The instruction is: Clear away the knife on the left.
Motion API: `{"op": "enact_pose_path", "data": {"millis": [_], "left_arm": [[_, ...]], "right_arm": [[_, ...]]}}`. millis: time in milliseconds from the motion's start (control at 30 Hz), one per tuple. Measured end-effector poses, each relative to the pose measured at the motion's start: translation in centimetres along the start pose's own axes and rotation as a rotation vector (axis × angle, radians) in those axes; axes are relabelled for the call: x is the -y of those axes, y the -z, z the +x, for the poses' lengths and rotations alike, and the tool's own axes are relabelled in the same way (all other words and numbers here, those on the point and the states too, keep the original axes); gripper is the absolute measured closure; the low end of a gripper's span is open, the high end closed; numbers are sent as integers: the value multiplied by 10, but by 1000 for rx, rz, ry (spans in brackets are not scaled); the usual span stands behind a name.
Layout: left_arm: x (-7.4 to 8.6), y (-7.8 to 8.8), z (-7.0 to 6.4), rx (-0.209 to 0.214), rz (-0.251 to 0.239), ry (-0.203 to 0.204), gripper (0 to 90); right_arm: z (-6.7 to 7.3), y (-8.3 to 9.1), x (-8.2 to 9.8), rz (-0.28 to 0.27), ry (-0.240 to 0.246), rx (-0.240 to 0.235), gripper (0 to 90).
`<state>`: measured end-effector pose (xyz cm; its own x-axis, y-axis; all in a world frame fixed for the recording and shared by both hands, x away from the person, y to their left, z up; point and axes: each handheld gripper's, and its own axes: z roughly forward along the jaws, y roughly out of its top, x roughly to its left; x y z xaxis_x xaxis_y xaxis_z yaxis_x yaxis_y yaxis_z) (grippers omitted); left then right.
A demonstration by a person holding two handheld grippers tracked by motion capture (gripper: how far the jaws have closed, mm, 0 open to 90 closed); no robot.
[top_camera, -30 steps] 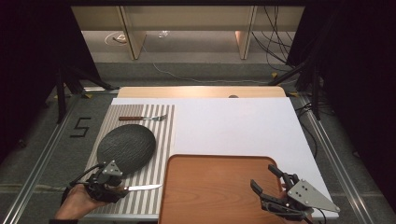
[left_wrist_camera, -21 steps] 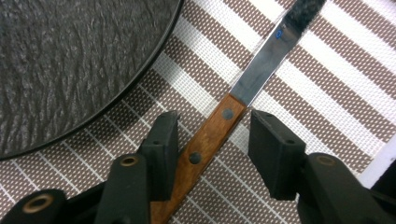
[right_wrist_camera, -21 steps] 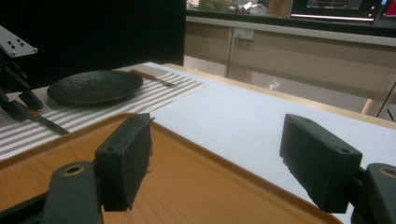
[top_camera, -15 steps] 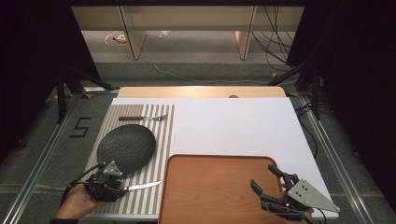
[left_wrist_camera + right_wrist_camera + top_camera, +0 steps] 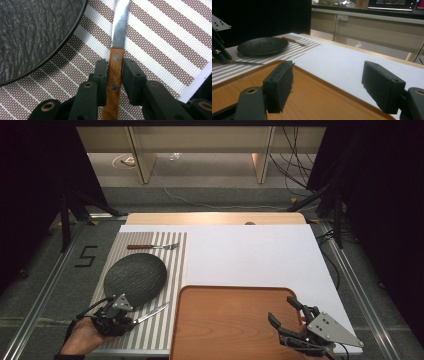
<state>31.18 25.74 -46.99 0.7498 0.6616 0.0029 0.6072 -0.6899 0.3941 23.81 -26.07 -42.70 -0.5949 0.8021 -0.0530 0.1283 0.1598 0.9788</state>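
Left fingers [image 5: 115, 82], just closing, clamp the knife [image 5: 115, 65] handle (right fingers [image 5: 332, 90] apart).

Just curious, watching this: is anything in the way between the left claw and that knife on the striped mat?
Nothing visible. The left claw has just been closing around the knife, its wooden handle already between the jaws.

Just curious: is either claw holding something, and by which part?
The left gripper, jaws just closing, clasps the knife by its wooden handle; the right gripper holds nothing.
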Motion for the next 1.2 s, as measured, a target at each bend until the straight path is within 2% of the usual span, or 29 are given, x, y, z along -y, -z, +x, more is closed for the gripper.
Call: {"op": "enact_pose_path", "data": {"millis": [300, 533, 767, 867, 967, 1100, 1167, 1200], "left_arm": [[0, 1, -1, -6, -9, -23, 766], [-1, 7, -2, 4, -59, -25, 767], [-3, 17, -2, 50, -172, 18, 767], [-4, 21, -3, 64, -206, 25, 767], [-6, 26, -4, 60, -231, 36, 767], [-7, 32, -5, 81, -282, 65, 767], [-8, 34, -6, 65, -302, 60, 767], [-9, 35, -7, 63, -313, 70, 767]], "right_arm": [[0, 0, 0, 0, 1, 1, 265], [-1, 1, 0, 0, 0, 2, 265], [0, 1, 0, 0, -3, 0, 265], [0, 1, 0, 0, -3, 0, 265], [0, 1, 0, 0, -4, 0, 265], [0, 1, 0, 0, -4, 0, 265], [0, 1, 0, -2, -3, 1, 265], [0, 1, 0, -2, -3, 1, 265]]}}
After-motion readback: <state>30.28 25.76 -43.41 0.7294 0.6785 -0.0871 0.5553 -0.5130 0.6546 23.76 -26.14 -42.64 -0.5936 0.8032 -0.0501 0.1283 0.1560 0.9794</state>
